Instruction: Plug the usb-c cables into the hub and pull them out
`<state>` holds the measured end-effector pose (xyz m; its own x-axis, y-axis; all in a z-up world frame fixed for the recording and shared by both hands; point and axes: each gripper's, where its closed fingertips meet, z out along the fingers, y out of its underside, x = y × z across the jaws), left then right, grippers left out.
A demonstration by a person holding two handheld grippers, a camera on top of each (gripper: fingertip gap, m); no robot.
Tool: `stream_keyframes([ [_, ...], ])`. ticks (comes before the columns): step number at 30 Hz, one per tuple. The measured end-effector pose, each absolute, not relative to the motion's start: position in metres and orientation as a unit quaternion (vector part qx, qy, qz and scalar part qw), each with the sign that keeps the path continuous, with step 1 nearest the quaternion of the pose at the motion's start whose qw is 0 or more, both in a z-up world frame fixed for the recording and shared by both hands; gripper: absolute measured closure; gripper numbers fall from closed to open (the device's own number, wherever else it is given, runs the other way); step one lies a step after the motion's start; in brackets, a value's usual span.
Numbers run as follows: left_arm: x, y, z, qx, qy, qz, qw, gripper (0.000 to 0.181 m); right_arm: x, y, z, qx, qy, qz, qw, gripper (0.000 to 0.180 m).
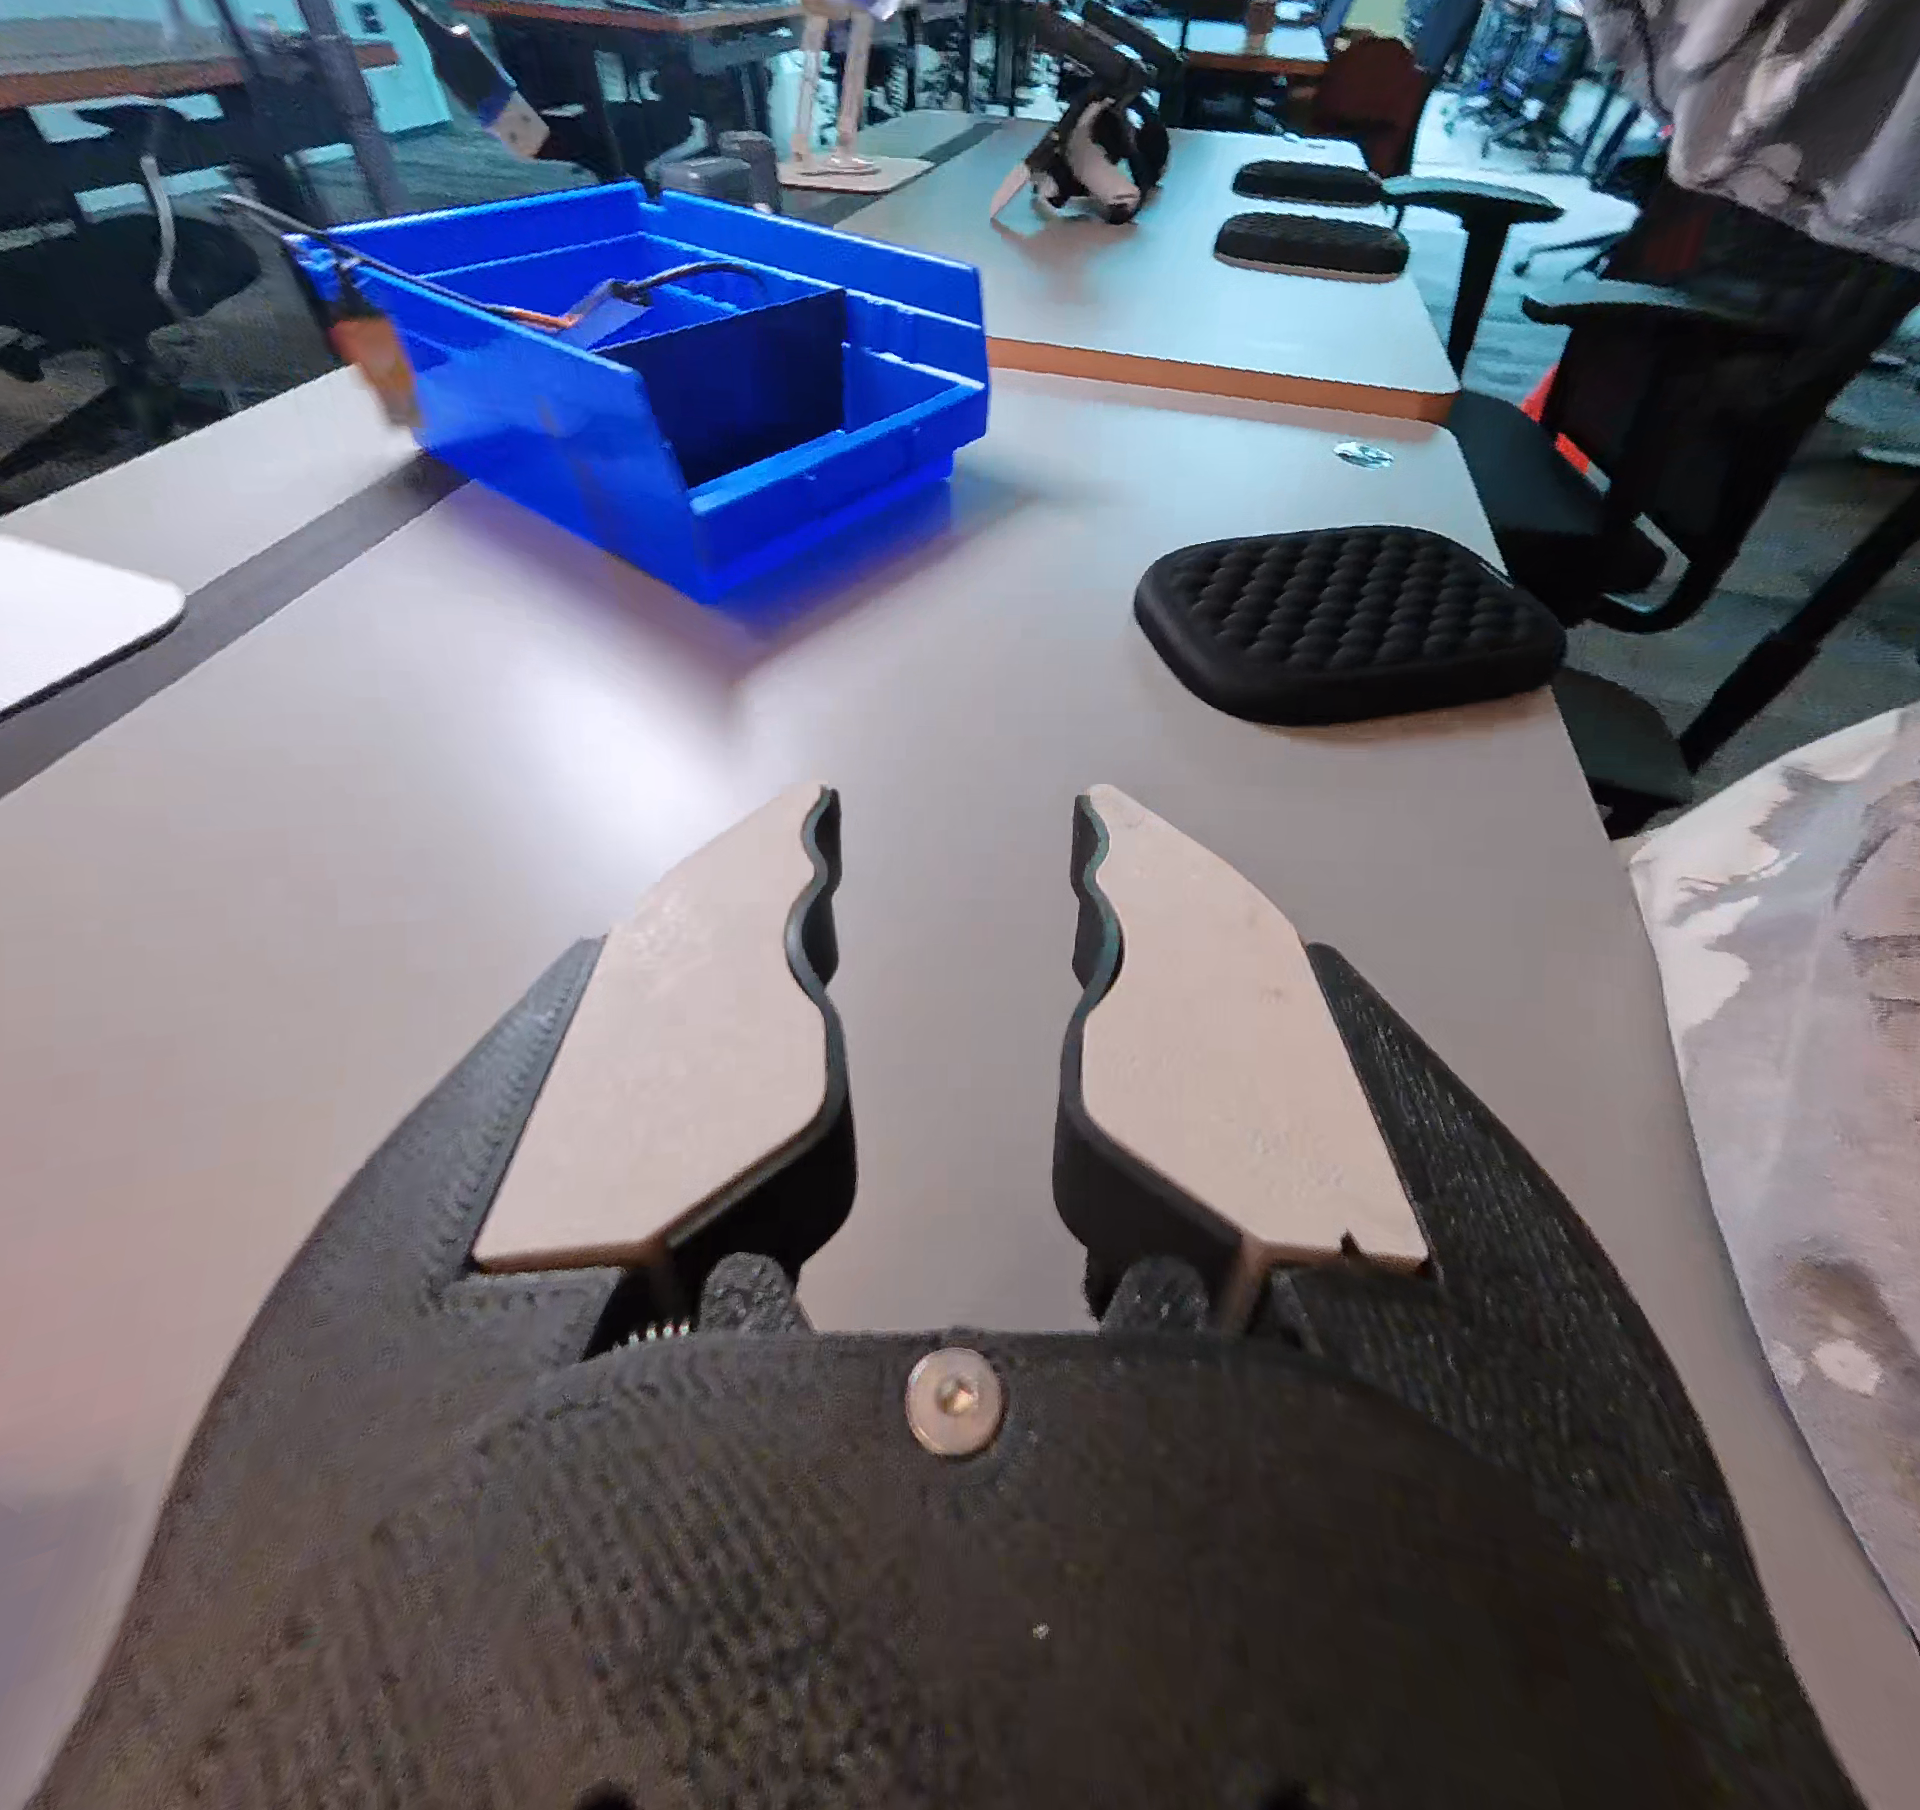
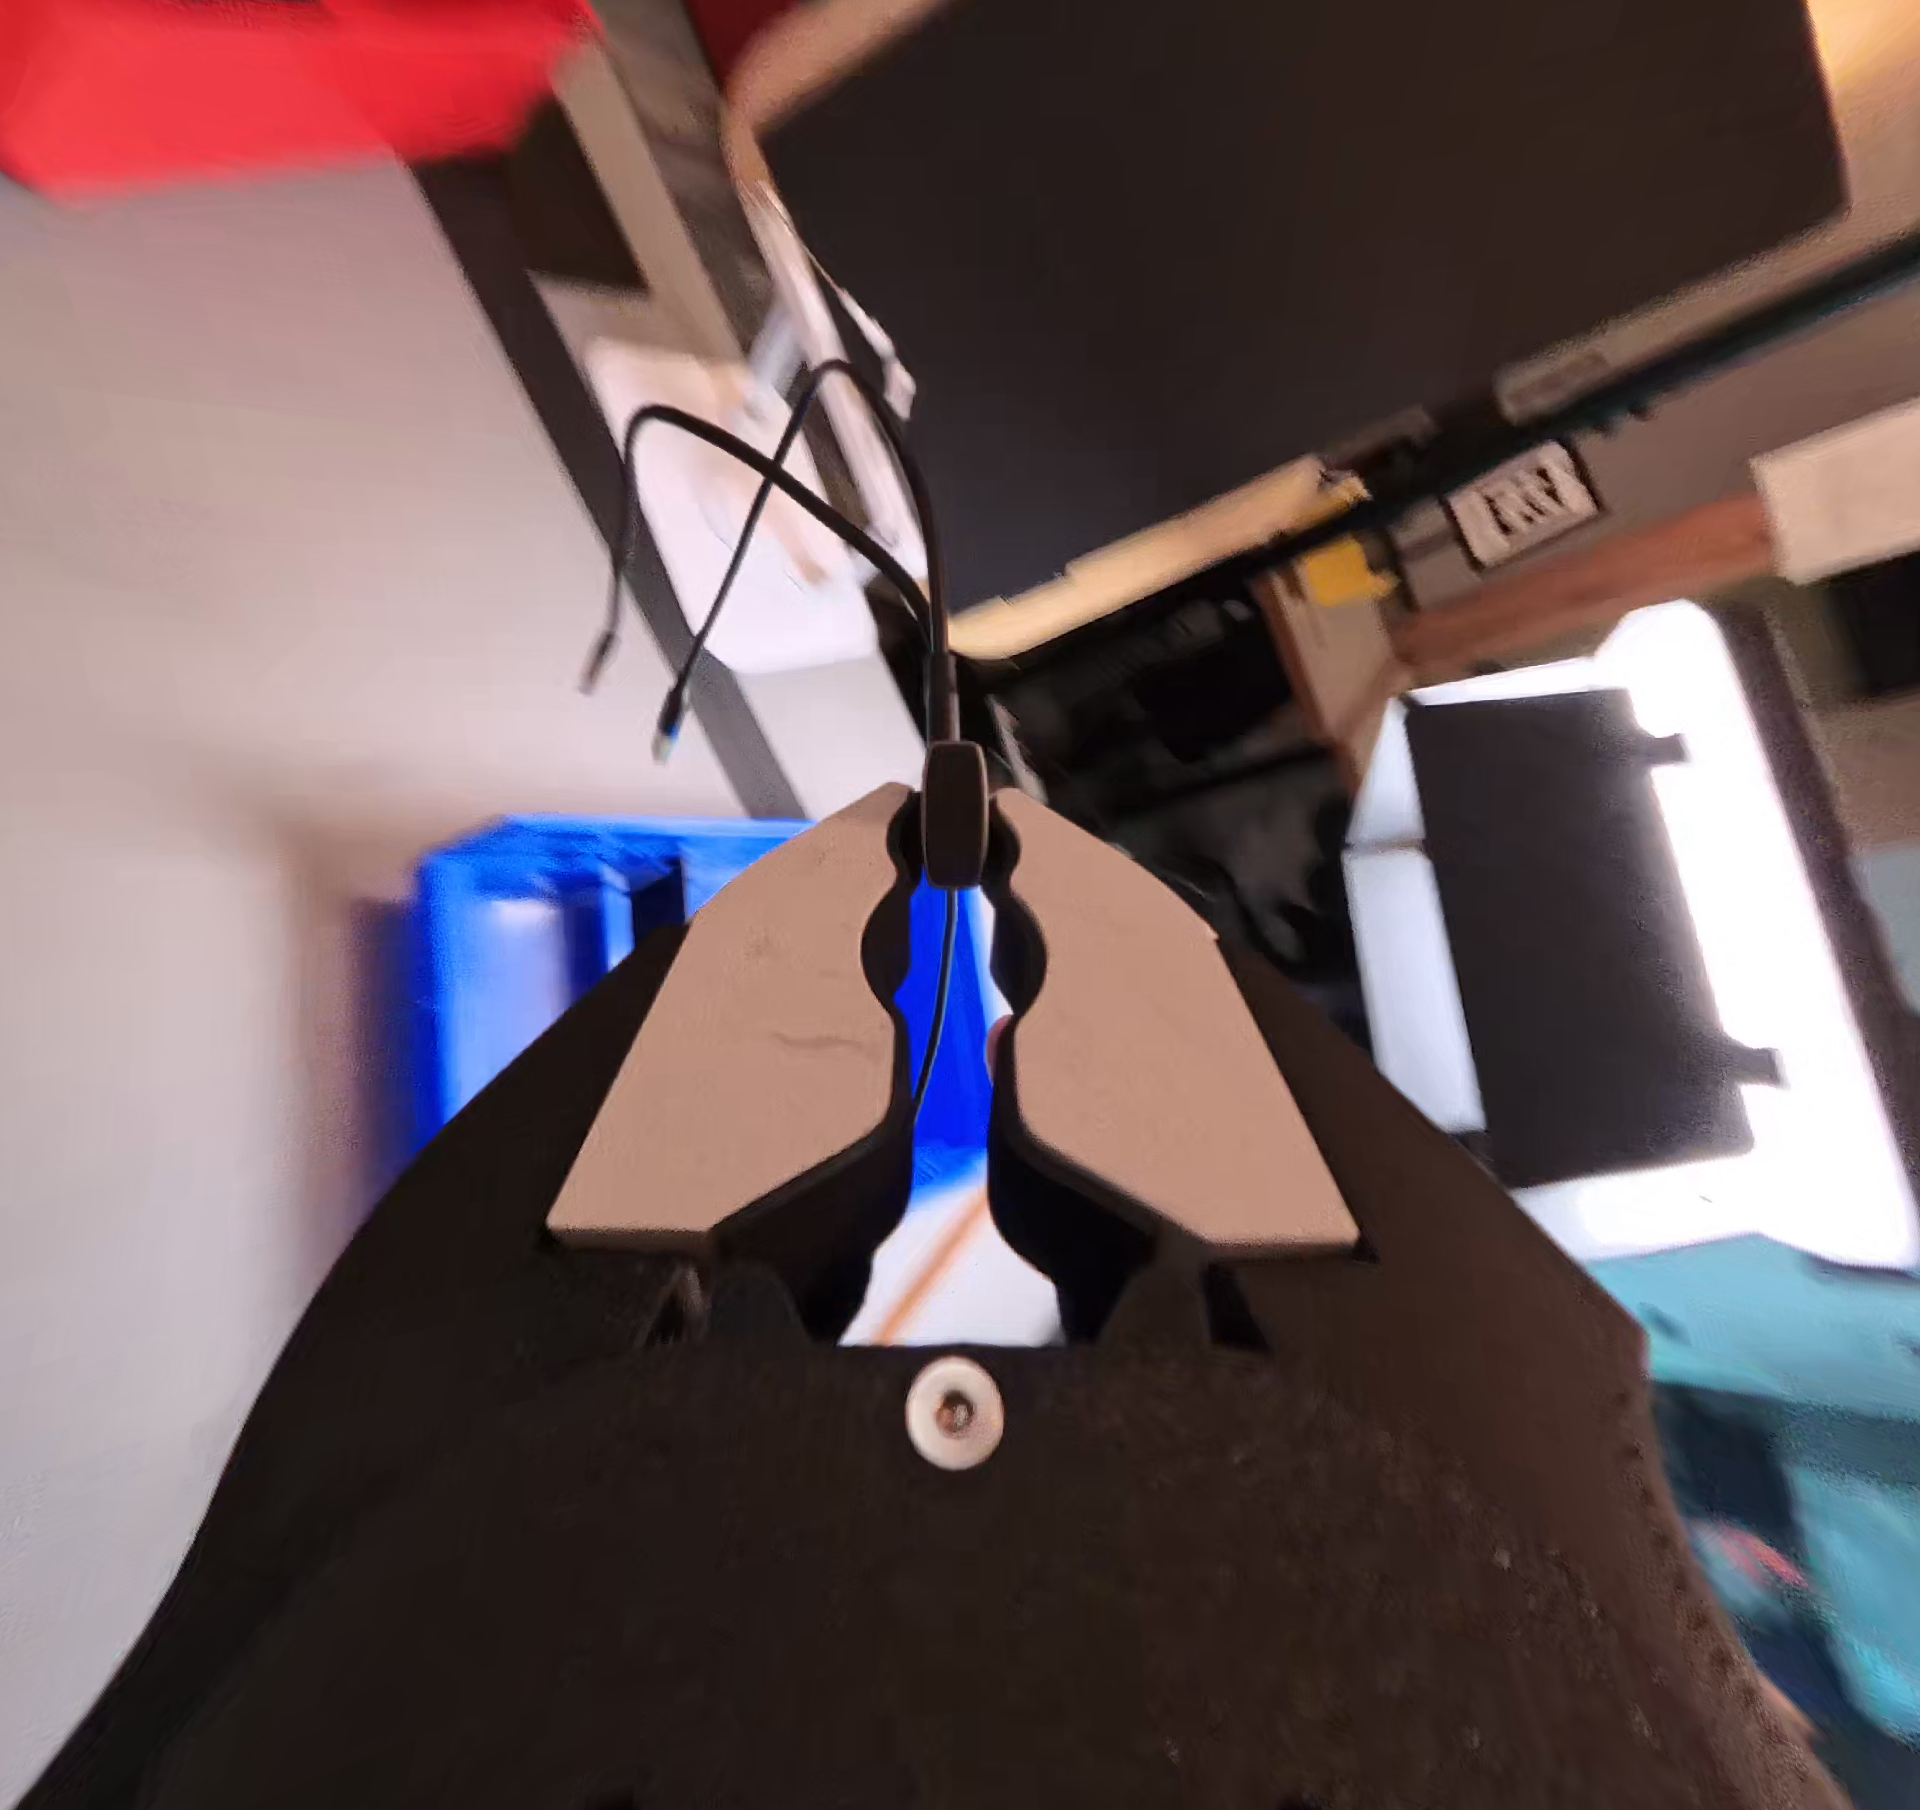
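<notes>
The right gripper (image 2: 954, 802) clamped a black cable junction (image 2: 954, 820); blur hid the dangling plugs (image 2: 670, 721). The left gripper (image 1: 954, 804) gaped empty above the table (image 1: 520, 773).

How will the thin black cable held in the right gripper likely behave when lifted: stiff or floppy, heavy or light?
Probably floppy: the black cable curls in loose loops beyond the right gripper. Likely light, since the fingers hold it by its small plug alone. Its free ends hang unsupported, so they may swing.
</notes>
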<state>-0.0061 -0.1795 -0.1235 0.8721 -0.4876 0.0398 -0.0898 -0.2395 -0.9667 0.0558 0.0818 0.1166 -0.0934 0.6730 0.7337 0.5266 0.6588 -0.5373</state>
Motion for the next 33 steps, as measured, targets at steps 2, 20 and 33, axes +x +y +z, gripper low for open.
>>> stream_keyframes([
  [2, -0.015, -0.183, -0.125, -0.768, 0.172, -0.166, 0.595, 0.138, 0.057, 0.117, 0.111, -0.413, -0.731, -0.011, 0.543, 0.169],
  [20, -0.03, -0.182, -0.147, -0.78, 0.135, -0.169, 0.587, 0.138, -0.019, 0.227, -0.005, -0.534, -0.704, 0.08, 0.46, 0.169],
  [33, -0.055, -0.179, -0.143, -0.779, 0.089, -0.146, 0.604, 0.136, 0.036, 0.246, -0.145, -0.626, -0.728, 0.024, 0.279, 0.156],
])
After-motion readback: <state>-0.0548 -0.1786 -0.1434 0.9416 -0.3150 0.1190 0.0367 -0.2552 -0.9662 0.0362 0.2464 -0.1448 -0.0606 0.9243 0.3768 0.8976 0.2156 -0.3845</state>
